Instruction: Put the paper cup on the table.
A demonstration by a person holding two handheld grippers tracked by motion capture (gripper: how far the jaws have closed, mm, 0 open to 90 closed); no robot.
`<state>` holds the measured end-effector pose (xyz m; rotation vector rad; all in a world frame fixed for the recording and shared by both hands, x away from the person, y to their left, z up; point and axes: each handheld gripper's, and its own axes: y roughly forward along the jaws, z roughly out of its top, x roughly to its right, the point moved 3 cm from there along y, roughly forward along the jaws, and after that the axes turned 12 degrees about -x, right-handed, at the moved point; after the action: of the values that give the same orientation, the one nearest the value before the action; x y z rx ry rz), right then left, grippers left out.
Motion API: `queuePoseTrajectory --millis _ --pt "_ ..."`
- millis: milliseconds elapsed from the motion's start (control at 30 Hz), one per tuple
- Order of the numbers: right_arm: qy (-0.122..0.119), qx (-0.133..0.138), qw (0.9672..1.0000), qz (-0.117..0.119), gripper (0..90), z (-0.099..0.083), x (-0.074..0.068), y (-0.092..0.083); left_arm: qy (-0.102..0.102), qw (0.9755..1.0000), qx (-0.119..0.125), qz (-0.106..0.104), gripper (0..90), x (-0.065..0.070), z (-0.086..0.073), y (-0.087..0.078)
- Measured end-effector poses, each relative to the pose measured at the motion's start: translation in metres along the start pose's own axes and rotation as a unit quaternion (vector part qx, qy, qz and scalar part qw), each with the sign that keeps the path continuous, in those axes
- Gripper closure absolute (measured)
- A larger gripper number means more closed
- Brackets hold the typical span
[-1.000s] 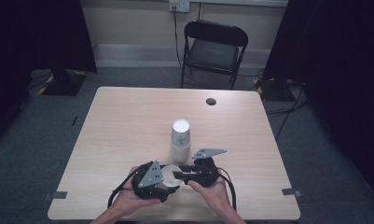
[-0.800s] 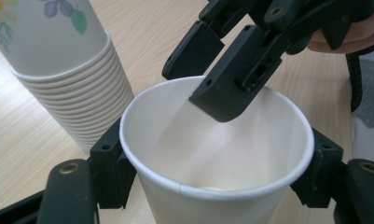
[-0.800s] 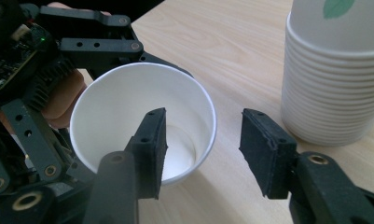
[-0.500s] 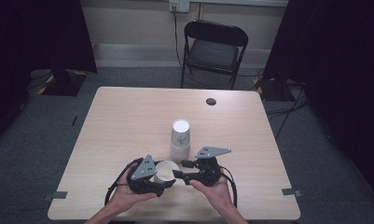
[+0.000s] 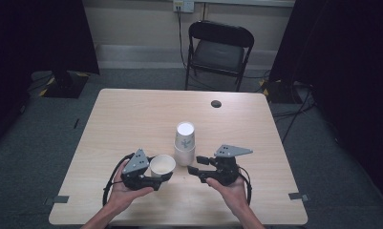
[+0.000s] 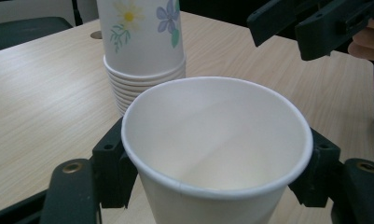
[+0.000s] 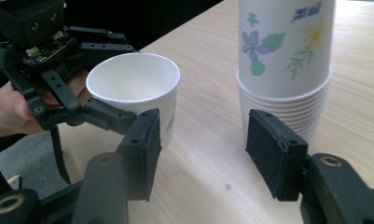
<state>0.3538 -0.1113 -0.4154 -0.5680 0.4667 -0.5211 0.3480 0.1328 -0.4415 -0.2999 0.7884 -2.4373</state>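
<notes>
Pinching a paper cup [image 6: 217, 154] whose base is cut off, left tool [image 5: 153, 177]; right tool [image 5: 195, 170] spread.

I see one white paper cup [image 5: 162, 165] upright and mouth-up, empty, just left of the upside-down stack of flower-printed paper cups [image 5: 185, 143] that stands on the wooden table, the two close but apart.

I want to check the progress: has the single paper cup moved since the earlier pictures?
Yes. The single cup, in the left gripper, has gone left, away from the cup stack, which stands where it was.
</notes>
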Motion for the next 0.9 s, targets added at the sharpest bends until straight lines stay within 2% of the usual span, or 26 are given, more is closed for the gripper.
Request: queuePoseTrajectory --millis 200,233,300,467,767,900 --pt "-0.002 -0.009 0.9997 -0.024 43.2 -0.002 0.011 -0.002 -0.012 0.9999 0.004 0.011 29.6 -0.011 -0.001 -0.002" --pt "-0.005 -0.011 0.9996 -0.025 42.5 -0.003 0.012 -0.001 -0.023 0.9996 0.008 0.016 29.6 -0.016 -0.002 -0.004" --pt "-0.009 -0.011 0.9995 -0.030 40.8 -0.004 0.015 -0.001 -0.030 0.9992 0.011 0.023 29.6 -0.020 -0.001 -0.007" --pt "-0.016 -0.018 0.9988 -0.042 36.7 -0.010 0.020 0.000 -0.033 0.9986 0.014 0.040 29.8 -0.026 0.002 -0.012" --pt "0.005 -0.012 0.9980 -0.062 33.4 -0.018 0.038 -0.007 -0.056 0.9964 0.021 0.059 30.1 -0.042 0.004 -0.019" --pt "0.009 -0.007 0.9976 -0.068 33.4 -0.018 0.040 -0.011 -0.052 0.9961 0.020 0.068 30.1 -0.046 0.003 -0.021"
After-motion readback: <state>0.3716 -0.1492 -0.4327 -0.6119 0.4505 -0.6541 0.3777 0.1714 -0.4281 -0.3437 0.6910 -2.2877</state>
